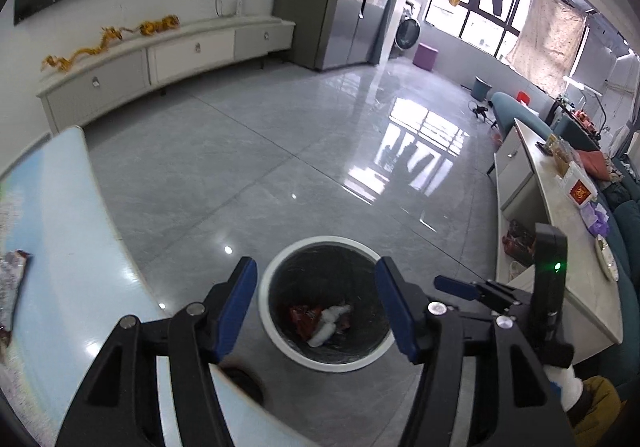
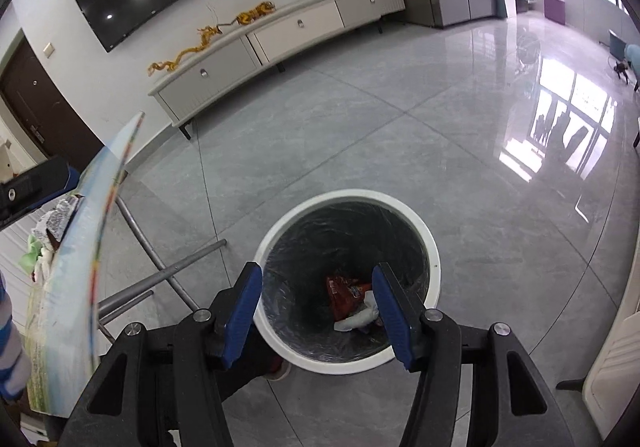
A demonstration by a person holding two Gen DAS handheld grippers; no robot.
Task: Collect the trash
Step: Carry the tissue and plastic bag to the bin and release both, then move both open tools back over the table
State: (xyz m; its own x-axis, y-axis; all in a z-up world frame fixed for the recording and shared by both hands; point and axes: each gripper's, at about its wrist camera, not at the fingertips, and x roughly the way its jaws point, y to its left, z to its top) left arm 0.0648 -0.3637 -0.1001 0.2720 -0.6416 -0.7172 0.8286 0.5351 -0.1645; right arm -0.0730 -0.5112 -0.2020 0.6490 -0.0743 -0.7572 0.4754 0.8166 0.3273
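A round white-rimmed trash bin (image 1: 276,331) with a dark liner stands on the floor. It holds a red wrapper (image 1: 304,317) and crumpled white paper (image 1: 330,321). My left gripper (image 1: 316,307) is open and empty above the bin. My right gripper (image 2: 318,311) is open and empty above the same bin (image 2: 430,247), where the red wrapper (image 2: 340,295) and white paper (image 2: 360,317) show. A silver-brown wrapper (image 1: 14,287) lies on the table (image 1: 60,207) at the left. More trash (image 2: 52,227) lies on the table (image 2: 68,307) in the right wrist view.
The table's metal legs (image 2: 176,271) stand left of the bin. A low white counter (image 1: 560,231) with boxes and a plate is at the right. A TV cabinet (image 2: 280,43) lines the far wall. Grey tiled floor (image 1: 280,151) spreads beyond the bin.
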